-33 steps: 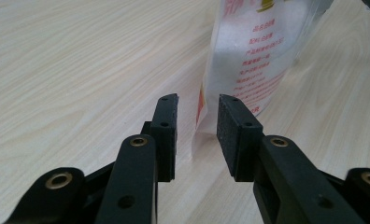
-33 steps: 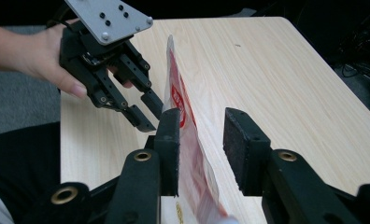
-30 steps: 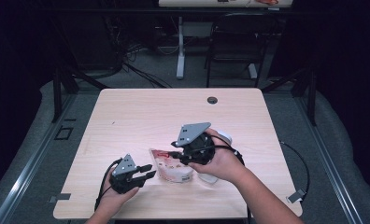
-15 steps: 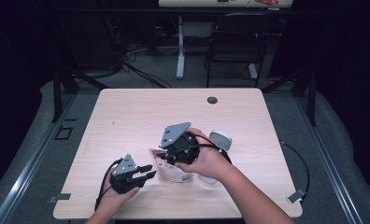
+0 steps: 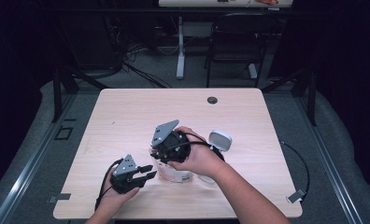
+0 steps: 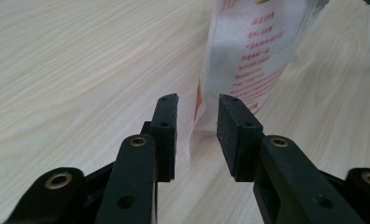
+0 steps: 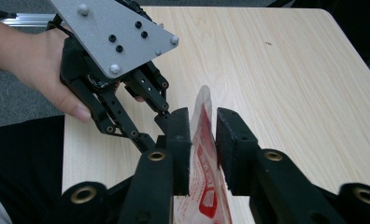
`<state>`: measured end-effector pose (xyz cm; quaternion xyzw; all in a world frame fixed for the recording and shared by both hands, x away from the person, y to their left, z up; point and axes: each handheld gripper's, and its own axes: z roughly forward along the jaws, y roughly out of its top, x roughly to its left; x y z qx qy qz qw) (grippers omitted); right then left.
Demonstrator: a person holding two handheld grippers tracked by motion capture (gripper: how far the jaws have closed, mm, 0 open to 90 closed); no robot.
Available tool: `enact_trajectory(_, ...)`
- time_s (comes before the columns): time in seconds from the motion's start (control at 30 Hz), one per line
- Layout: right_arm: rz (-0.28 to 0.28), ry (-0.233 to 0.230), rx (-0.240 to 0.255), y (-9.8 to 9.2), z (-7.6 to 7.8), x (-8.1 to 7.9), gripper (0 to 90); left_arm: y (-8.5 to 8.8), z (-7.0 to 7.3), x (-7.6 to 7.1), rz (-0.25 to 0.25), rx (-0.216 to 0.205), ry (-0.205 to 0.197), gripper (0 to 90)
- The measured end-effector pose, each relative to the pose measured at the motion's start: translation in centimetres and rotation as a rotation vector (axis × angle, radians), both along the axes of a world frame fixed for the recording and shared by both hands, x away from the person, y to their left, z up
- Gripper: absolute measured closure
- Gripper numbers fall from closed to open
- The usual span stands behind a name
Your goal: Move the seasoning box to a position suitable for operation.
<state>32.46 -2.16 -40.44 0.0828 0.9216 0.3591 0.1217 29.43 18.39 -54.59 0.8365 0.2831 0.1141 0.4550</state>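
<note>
Near the table's (image 5: 127, 116) front edge, the right gripper (image 7: 202, 122) had just been closing around the plastic pouch's (image 7: 206, 177) top edge to steady it, while the left gripper (image 6: 197, 122) waited with jaws apart at its base.

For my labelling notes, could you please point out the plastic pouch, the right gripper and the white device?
plastic pouch (image 6: 248, 51): left gripper view, printed face.
right gripper (image 7: 202, 140): right gripper view, between its fingertips.
white device (image 5: 219, 140): high view, top face.

High view overhead, tongs views close, sharing the pouch (image 6: 248, 51)
</note>
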Motion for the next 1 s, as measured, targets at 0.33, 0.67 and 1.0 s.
enact_trajectory(0.33, 0.01, 0.003, -0.037, 0.41, -0.35, 0.34, 83.9, -0.07, -0.03, 0.0, 0.0, -0.001, 0.003, 68.4)
enact_trajectory(0.67, 0.032, 0.044, -0.028, 0.27, -0.34, 0.81, 89.7, -0.11, -0.06, 0.01, -0.004, -0.001, 0.0, 67.8)
enact_trajectory(1.0, 0.041, 0.05, -0.039, -0.11, -0.03, 0.57, 90.0, -0.09, -0.04, -0.03, -0.008, -0.002, 0.002, 67.2)
